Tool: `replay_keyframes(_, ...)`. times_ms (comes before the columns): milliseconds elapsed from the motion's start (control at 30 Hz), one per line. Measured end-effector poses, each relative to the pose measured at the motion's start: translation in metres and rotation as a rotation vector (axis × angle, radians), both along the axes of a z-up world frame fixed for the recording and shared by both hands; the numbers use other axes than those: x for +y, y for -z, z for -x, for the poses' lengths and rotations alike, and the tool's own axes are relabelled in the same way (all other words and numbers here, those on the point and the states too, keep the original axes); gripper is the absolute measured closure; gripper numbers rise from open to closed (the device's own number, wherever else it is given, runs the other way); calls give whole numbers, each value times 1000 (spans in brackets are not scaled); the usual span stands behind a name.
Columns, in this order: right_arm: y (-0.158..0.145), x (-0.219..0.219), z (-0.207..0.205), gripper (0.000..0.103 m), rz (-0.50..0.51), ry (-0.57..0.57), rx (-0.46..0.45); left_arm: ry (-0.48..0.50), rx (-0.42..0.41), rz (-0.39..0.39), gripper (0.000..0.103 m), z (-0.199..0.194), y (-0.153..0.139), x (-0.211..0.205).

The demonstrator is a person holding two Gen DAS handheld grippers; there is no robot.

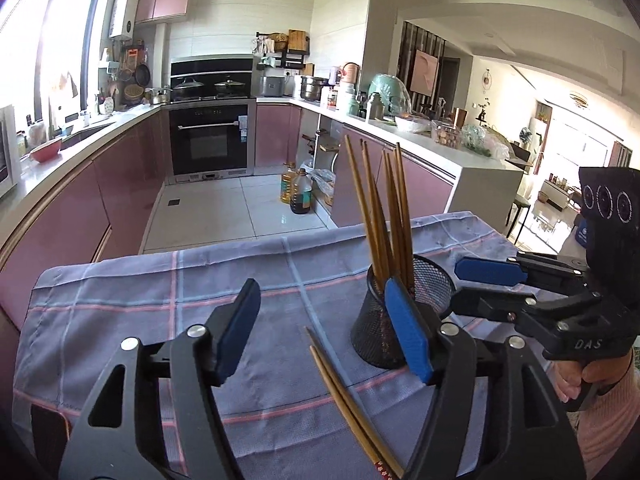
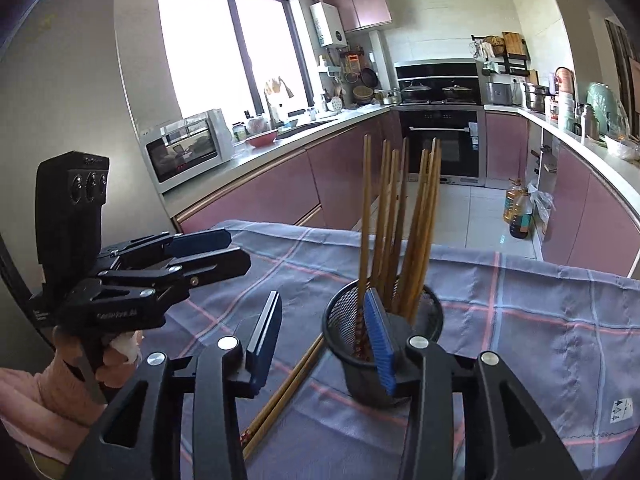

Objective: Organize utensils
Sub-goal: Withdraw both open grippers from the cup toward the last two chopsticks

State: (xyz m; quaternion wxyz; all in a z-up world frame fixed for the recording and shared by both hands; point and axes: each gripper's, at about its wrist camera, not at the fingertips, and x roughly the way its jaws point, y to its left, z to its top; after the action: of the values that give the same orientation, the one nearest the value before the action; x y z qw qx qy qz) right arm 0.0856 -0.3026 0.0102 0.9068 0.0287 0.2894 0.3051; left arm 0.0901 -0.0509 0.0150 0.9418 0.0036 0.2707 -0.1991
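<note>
A black mesh cup (image 1: 378, 322) (image 2: 356, 340) stands on the blue checked cloth (image 1: 160, 300) (image 2: 540, 320) and holds several wooden chopsticks (image 1: 384, 208) (image 2: 400, 220) upright. Two more chopsticks (image 1: 352, 404) (image 2: 288, 392) lie flat on the cloth beside the cup. My left gripper (image 1: 328, 332) (image 2: 230, 250) is open and empty, above the loose pair, left of the cup. My right gripper (image 2: 324, 340) (image 1: 456, 286) is open and empty, right finger in front of the cup.
The table's far edge drops to a tiled kitchen floor (image 1: 240, 208) with oil bottles (image 1: 298, 194) (image 2: 518, 216). Pink cabinets and counters run along both sides. A microwave (image 2: 184, 148) stands on the left counter.
</note>
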Motion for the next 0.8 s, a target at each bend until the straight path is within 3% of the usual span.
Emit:
replay_keyframes(167, 34, 23, 9, 58, 45, -40, 92, -49, 24, -35, 21, 16, 25, 13)
replay_keyframes(367, 73, 42, 10, 58, 76, -46, 203, -69, 92, -89, 21, 28, 61, 19)
replay_keyframes(800, 96, 61, 13, 58, 187, 3, 232, -91, 193, -87, 28, 28, 97, 27)
